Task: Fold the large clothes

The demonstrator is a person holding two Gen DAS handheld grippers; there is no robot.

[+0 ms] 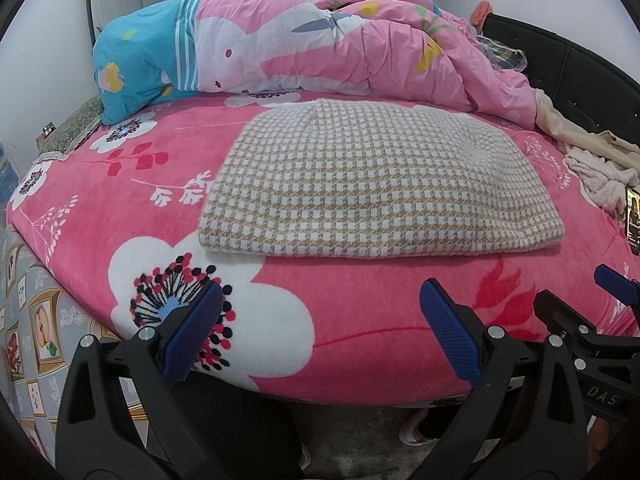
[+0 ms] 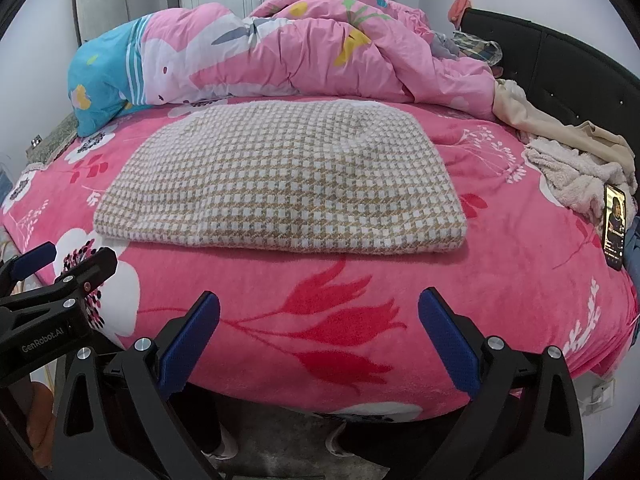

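A beige-and-white checked garment (image 1: 376, 180) (image 2: 280, 184) lies folded into a flat rectangle in the middle of the pink flowered bed (image 1: 360, 320) (image 2: 500, 280). My left gripper (image 1: 322, 334) hovers over the bed's near edge, well short of the garment, open with nothing between its blue pads. My right gripper (image 2: 320, 336) hangs beside it at the same edge, also open and empty. Each gripper shows at the side of the other's view: the right one (image 1: 580, 312), the left one (image 2: 52, 280).
A bunched pink and blue duvet (image 1: 312, 44) (image 2: 280, 48) fills the far side of the bed. Beige clothes and a fluffy cream cloth (image 2: 576, 164) lie at the right by a lit phone (image 2: 614, 226). A black headboard (image 2: 568, 64) runs along the right. Floor and shoes show below.
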